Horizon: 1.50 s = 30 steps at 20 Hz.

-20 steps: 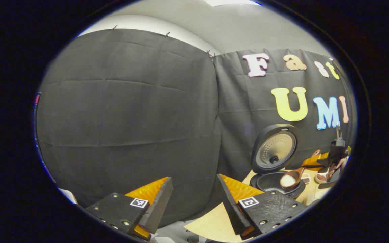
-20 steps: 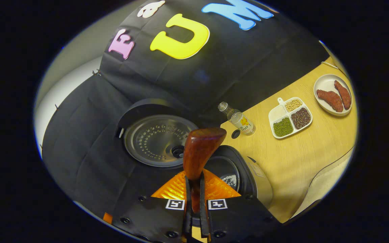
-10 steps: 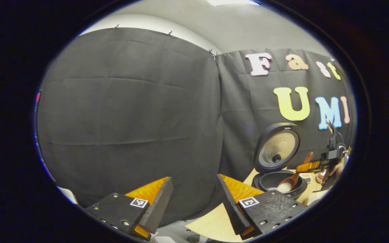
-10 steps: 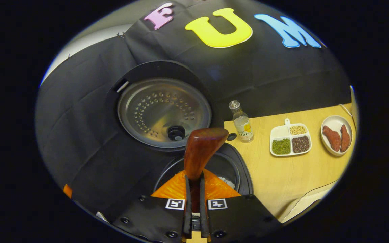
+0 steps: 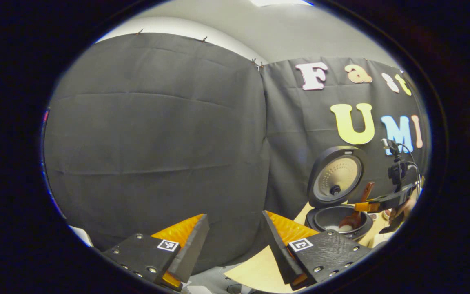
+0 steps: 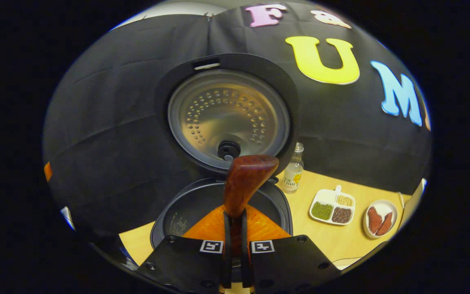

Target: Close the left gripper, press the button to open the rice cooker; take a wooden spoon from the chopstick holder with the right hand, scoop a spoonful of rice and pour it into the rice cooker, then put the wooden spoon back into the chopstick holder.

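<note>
Left gripper [image 5: 235, 241]: your fingers stand wide apart, holding nothing, off beside the table [image 5: 255, 271].
Right gripper [image 6: 235, 253]: your fingers pinch the wooden spoon [image 6: 245, 181] by its handle.
Wooden spoon: its bowl hangs over the rice cooker [image 6: 186, 212], whose lid [image 6: 227, 116] stands up.

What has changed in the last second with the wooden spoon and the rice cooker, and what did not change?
The right gripper turned the wooden spoon over the rice cooker: a second ago its bowl lay level, heaped with rice; now it tips down into the pot, with no rice visible on it. The right gripper view swung to face the raised lid squarely. The spoon stayed clamped, the left gripper stayed open and still.
</note>
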Tool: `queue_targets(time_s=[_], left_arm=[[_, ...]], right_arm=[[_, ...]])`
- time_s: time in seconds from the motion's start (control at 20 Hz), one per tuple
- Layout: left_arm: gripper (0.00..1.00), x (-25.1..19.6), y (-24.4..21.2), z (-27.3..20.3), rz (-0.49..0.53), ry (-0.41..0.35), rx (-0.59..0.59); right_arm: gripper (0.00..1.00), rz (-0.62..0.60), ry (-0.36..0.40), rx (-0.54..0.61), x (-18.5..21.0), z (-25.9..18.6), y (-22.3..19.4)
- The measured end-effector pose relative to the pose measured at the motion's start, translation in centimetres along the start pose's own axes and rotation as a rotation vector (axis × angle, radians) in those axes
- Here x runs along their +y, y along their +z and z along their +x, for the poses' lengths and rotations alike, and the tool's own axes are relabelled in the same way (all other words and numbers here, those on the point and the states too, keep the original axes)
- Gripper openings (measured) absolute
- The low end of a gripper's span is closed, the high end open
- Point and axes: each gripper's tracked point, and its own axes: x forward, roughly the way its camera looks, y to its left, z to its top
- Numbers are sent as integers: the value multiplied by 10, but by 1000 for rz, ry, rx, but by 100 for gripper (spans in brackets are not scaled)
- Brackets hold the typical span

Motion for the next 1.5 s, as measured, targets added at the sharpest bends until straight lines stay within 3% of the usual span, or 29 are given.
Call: queue_targets(time_s=[0.55,0.75,0.95,1.25,1.5], left_arm=[[80,15,-5,-2,-21,19,-2],[80,22,-6,-2,-28,32,1],[82,25,-8,-3,-32,32,-1],[80,17,-1,-4,-28,15,-9],[82,-10,12,2,-20,-42,-27]], right_arm=[[11,-700,-83,-108,36,-5,21],[11,-852,-110,-121,40,-4,14],[11,-729,-96,-102,36,-5,10],[11,-303,-64,-113,13,-21,33],[11,73,-4,-156,-9,-44,51]])
